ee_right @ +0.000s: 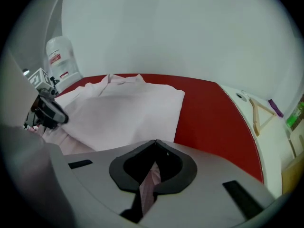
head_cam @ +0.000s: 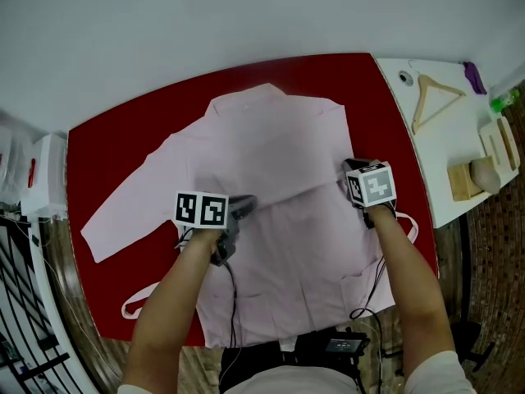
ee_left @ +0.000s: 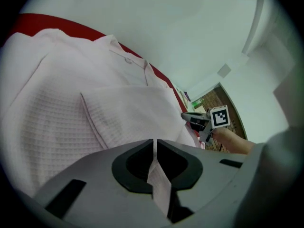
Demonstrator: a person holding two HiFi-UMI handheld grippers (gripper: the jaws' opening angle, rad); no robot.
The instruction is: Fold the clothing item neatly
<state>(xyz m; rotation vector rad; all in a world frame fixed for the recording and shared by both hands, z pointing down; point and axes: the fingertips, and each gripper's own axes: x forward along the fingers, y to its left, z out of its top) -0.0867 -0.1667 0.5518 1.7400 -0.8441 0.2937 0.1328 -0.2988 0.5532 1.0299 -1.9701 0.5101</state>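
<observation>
The pink garment (head_cam: 279, 245) lies flat on the red table (head_cam: 115, 138), collar at the far side and hem hanging over the near edge under the person's forearms. The left gripper (head_cam: 242, 206) is pinched shut on a thin fold of the pink cloth, which shows as a strip between its closed jaws in the left gripper view. The right gripper (head_cam: 349, 175) is likewise clamped on a fold at the garment's right edge. Between the two grippers lies a folded flap (head_cam: 287, 167) with a straight lower edge. Left of the left gripper the sleeve (head_cam: 131, 212) stretches out toward the table's left edge. Right of the right gripper is a narrow strip of bare red, then a white side table (head_cam: 439, 171) with a wooden hanger (head_cam: 432, 97). Beyond both grippers, past the collar, bare red runs to the far edge.
</observation>
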